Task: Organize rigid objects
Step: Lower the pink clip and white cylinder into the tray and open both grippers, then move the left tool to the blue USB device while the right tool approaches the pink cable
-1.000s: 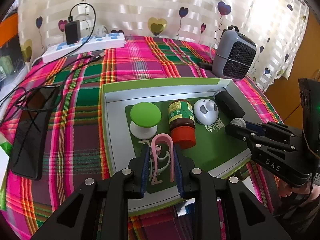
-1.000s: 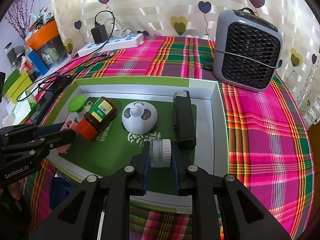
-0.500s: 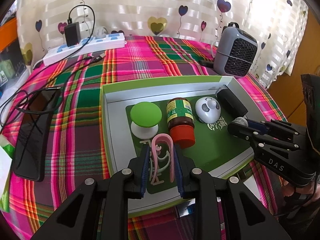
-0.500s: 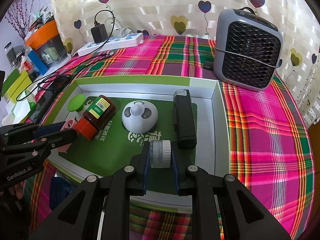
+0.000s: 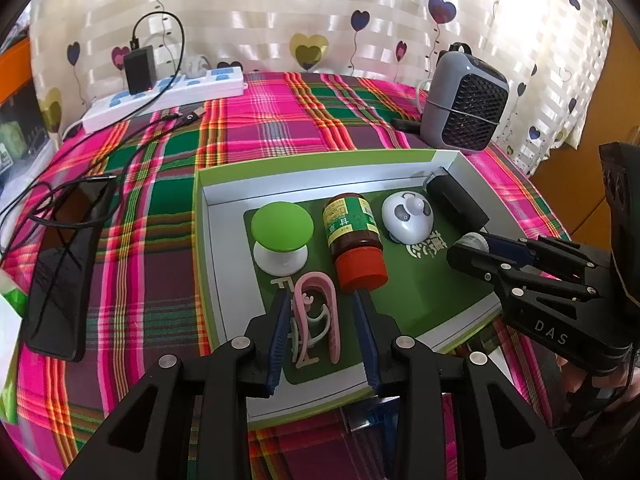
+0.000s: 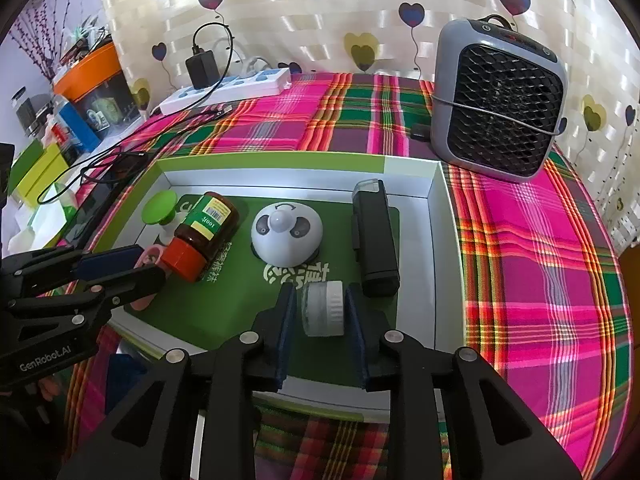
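Both hand-held grippers hang over the near edge of a green-rimmed tray on a plaid-covered counter. Left hand-held gripper: its jaws are opening, and the pink clip lies on the tray floor between them, clear of the right pad. Right hand-held gripper: its jaws are opening around a small white jar, gaps showing either side. Farther in the tray lie a red-capped bottle, a green-topped stand, a white dome and a black case.

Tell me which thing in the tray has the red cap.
The brown bottle, lying on its side between the green-topped stand and the white panda dome; nothing else there has a red cap.
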`<action>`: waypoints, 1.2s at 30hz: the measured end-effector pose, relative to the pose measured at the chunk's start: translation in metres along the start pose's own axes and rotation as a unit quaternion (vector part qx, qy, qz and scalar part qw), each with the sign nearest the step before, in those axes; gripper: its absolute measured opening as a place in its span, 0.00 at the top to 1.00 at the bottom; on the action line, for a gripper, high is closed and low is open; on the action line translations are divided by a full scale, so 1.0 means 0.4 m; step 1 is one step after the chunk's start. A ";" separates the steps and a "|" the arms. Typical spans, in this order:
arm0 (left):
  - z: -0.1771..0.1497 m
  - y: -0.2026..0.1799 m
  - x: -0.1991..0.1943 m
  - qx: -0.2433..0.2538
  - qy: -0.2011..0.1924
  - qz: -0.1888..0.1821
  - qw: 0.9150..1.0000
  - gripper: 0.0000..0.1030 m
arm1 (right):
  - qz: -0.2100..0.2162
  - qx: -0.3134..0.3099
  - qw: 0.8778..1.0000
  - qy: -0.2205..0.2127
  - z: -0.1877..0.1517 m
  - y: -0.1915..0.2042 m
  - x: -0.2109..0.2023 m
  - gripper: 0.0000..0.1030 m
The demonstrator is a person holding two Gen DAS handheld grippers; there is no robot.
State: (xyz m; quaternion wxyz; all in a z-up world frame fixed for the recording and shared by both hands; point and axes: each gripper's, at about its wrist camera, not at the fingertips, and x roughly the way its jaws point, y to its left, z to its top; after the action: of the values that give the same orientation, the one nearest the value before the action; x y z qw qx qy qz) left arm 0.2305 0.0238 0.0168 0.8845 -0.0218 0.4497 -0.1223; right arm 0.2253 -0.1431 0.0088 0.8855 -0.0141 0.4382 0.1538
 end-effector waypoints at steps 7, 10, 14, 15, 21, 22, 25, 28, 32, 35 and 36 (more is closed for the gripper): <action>-0.008 -0.003 -0.014 0.000 -0.005 0.006 1.000 0.67 | -0.004 0.012 1.000 -0.006 -0.005 -0.011 -0.014 0.69; -0.009 0.002 -0.026 -0.007 -0.011 0.007 1.000 0.64 | -0.008 0.016 1.000 -0.010 -0.009 -0.013 -0.023 0.69; -0.018 0.006 -0.051 -0.014 -0.022 0.004 1.000 0.64 | -0.008 0.020 1.000 -0.020 -0.014 -0.010 -0.045 0.68; -0.021 0.006 -0.057 -0.015 -0.025 0.002 1.000 0.64 | -0.009 0.020 1.000 -0.022 -0.016 -0.009 -0.049 0.68; -0.049 0.005 -0.101 -0.024 -0.045 -0.001 0.999 0.64 | -0.011 0.025 0.999 -0.035 -0.035 0.004 -0.087 0.68; -0.055 0.006 -0.110 -0.026 -0.048 -0.002 0.999 0.64 | -0.011 0.025 0.999 -0.037 -0.040 0.006 -0.095 0.68; -0.068 0.005 -0.130 -0.029 -0.055 -0.008 0.998 0.64 | -0.010 0.029 0.999 -0.044 -0.052 0.010 -0.119 0.68; -0.086 0.003 -0.148 -0.030 -0.059 -0.015 0.998 0.64 | -0.010 0.033 0.998 -0.049 -0.069 0.016 -0.143 0.68; -0.115 0.008 -0.162 -0.035 -0.060 -0.022 0.997 0.64 | -0.002 0.038 0.998 -0.051 -0.105 0.036 -0.169 0.68; -0.137 0.015 -0.166 -0.038 -0.060 -0.031 0.997 0.64 | 0.004 0.041 0.998 -0.050 -0.132 0.053 -0.180 0.68; -0.143 0.017 -0.165 -0.039 -0.059 -0.032 0.997 0.64 | 0.008 0.046 0.998 -0.049 -0.145 0.061 -0.183 0.68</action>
State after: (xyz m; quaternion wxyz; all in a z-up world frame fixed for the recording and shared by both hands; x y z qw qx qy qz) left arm 0.1489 0.0499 0.0339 0.9035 -0.0780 0.4003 -0.1318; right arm 0.1321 -0.1482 0.0329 0.9044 0.0381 0.4009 0.1413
